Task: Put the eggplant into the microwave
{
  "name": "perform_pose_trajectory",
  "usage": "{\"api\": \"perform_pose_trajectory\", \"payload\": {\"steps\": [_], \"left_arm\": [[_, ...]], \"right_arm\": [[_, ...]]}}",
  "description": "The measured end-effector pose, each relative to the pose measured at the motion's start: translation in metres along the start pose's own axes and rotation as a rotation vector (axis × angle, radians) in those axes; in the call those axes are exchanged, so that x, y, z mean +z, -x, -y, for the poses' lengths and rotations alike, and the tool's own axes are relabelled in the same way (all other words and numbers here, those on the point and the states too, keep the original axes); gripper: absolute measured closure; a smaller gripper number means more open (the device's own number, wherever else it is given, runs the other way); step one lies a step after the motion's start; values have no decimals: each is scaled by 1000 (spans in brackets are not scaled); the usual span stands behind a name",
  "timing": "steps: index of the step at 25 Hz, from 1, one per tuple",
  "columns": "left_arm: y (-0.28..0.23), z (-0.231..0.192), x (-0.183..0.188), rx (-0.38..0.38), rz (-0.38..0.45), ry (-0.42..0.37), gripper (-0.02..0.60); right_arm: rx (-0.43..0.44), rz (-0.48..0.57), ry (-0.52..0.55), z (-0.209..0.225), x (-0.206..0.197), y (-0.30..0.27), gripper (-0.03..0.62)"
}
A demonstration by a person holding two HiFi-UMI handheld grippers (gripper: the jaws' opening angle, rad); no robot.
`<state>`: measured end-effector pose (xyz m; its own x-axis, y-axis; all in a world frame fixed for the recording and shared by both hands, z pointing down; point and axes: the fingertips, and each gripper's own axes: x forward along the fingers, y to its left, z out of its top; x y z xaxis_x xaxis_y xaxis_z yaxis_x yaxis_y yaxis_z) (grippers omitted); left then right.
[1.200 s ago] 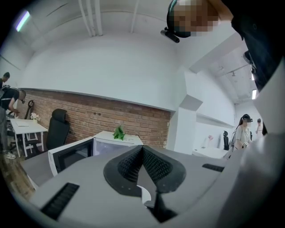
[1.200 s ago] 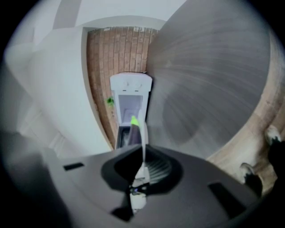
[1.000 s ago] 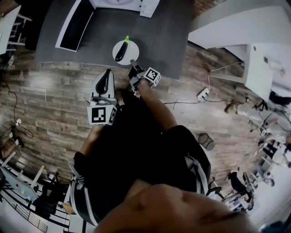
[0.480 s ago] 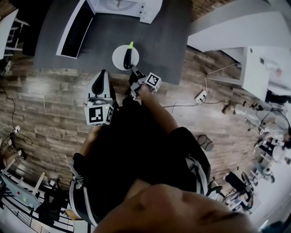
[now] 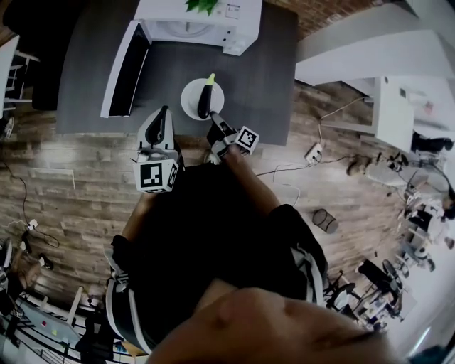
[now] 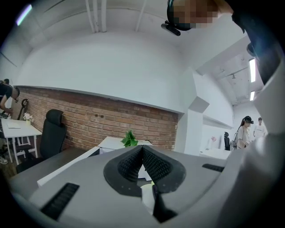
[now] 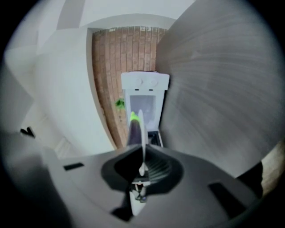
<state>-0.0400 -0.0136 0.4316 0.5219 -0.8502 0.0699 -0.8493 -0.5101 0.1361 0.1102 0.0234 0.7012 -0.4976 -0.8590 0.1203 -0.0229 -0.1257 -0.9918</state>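
A dark purple eggplant (image 5: 205,99) with a green stem lies on a white plate (image 5: 192,97) over the dark table (image 5: 259,67). My right gripper (image 5: 212,116) is shut on the plate's near rim. In the right gripper view the plate (image 7: 142,133) shows edge-on between the jaws, with the eggplant (image 7: 133,129) on it and the white microwave (image 7: 144,91) straight ahead. The microwave (image 5: 195,13) stands at the table's far edge, its door (image 5: 128,71) swung open to the left. My left gripper (image 5: 163,114) hovers at the table's front edge, shut and empty (image 6: 142,149).
A small green plant (image 6: 129,139) sits on top of the microwave. A black office chair (image 6: 52,133) stands at the table's left, before a brick wall. A white counter (image 5: 398,106) lies to the right, and cables and a power strip (image 5: 313,151) are on the wooden floor.
The plate with the eggplant has moved farther from the table's front edge toward the microwave, held by my right gripper. My left gripper has come forward a little beside it.
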Motion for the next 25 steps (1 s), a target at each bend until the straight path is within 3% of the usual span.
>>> {"api": "perform_pose_trajectory", "payload": {"steps": [19, 25], "left_arm": [[-72, -97, 26, -188, -29, 22, 546], [-85, -108, 32, -198, -33, 59, 545]], "right_arm": [[18, 200, -3, -51, 2, -104, 554], [15, 221, -10, -60, 10, -122, 554]]}}
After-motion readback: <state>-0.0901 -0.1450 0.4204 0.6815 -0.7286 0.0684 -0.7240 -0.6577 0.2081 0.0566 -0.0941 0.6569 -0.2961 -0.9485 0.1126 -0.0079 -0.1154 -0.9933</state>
